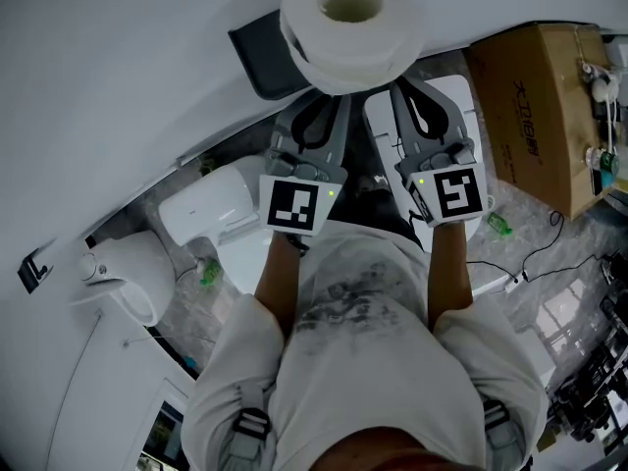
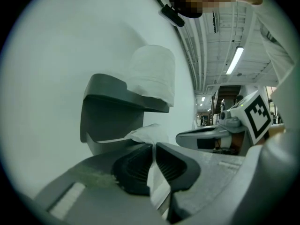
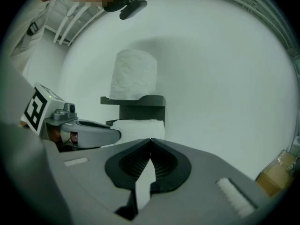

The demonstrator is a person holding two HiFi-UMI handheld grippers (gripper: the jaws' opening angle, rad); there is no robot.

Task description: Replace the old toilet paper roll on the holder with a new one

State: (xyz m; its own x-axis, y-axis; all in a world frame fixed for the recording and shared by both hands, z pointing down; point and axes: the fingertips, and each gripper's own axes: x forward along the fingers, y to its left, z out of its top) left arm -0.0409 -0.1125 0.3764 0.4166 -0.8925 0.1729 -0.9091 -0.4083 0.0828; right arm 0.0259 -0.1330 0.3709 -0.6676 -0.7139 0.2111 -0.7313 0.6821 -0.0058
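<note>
White bathroom wall (image 1: 118,86) is carrying a grey holder (image 3: 140,108), and its mounted roll (image 3: 139,127) is lying level along the wall, crosswise to and straight ahead of both grippers. A spare roll (image 1: 348,23) is standing upright on the shelf above. The left gripper (image 2: 153,146) is pinching the loose sheet (image 2: 149,132), while the right gripper (image 3: 150,140) is sitting clamped shut alongside, gripping nothing that can be made out.

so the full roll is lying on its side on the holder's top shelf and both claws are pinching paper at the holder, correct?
One thing is off: the full roll stands upright on the holder's top shelf, not on its side. The right gripper view shows this, and the head view shows its core hole facing up. The rest holds: the left claw and right claw each pinch paper at the holder.
</note>
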